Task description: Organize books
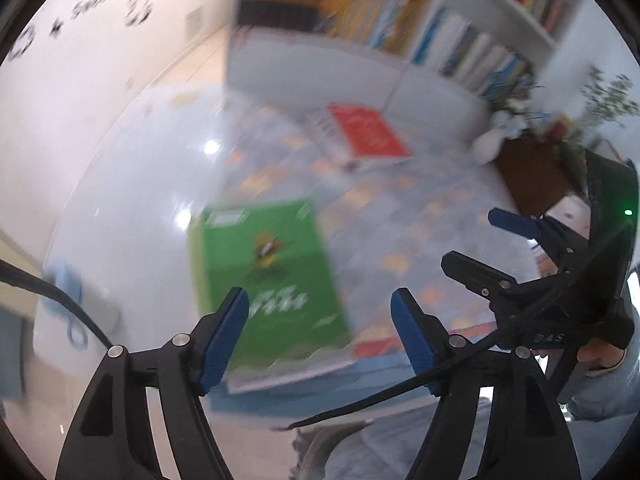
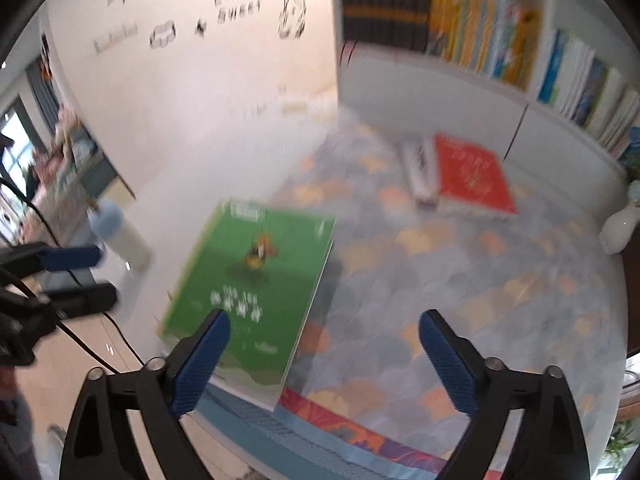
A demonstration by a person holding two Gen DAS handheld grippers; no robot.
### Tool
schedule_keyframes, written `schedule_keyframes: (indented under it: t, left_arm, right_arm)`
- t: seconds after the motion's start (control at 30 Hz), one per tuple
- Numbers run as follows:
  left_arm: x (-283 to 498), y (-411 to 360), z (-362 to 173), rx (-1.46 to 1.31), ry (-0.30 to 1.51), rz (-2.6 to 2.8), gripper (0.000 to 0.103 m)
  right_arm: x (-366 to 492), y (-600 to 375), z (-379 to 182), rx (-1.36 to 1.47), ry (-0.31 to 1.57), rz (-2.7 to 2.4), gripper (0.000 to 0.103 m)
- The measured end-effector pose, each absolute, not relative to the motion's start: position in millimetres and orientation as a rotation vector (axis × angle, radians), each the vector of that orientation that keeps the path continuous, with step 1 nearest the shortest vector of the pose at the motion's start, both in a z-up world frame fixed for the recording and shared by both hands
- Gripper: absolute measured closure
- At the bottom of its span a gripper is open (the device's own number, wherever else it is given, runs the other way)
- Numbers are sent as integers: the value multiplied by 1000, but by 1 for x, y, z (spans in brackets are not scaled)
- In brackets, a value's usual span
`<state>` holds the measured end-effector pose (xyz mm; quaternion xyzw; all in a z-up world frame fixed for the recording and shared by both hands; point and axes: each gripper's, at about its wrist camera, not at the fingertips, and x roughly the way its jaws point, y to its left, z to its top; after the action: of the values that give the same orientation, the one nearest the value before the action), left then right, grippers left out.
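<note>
A green book [image 1: 272, 272] lies flat near the front edge of a patterned tablecloth [image 1: 400, 216]; it also shows in the right wrist view [image 2: 252, 280]. A red book [image 1: 370, 130] lies flat at the far side beside a grey-white book [image 2: 420, 168]; the red book shows in the right wrist view too [image 2: 472, 176]. My left gripper [image 1: 320, 336] is open and empty above the green book's near edge. My right gripper [image 2: 324, 356] is open and empty, just right of the green book. Both views are blurred.
A white bookshelf [image 2: 440, 80] full of upright books stands behind the table. A white vase [image 2: 618, 228] and plants [image 1: 600, 100] are at the right. A bottle with a blue cap [image 2: 116, 232] stands left of the green book. A cable [image 2: 92, 344] hangs at the left.
</note>
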<state>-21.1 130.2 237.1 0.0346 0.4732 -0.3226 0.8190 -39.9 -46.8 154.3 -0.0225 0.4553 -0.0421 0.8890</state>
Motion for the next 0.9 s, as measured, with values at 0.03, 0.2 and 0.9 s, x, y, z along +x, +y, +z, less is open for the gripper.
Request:
schedule_keyframes:
  t: [0.03,0.2,0.9]
  left_arm:
    - [-21,121,256,77,971,-711,31]
    - [-16,77,325,65,787,-795,9]
    - [88,-161,235,96,909,-1184,1]
  right_arm:
    - [-45,-50,173,-51,913,-93,0]
    - [-69,-74,273,-115,690,-179,0]
    - [73,-374,183,85,877,-520,0]
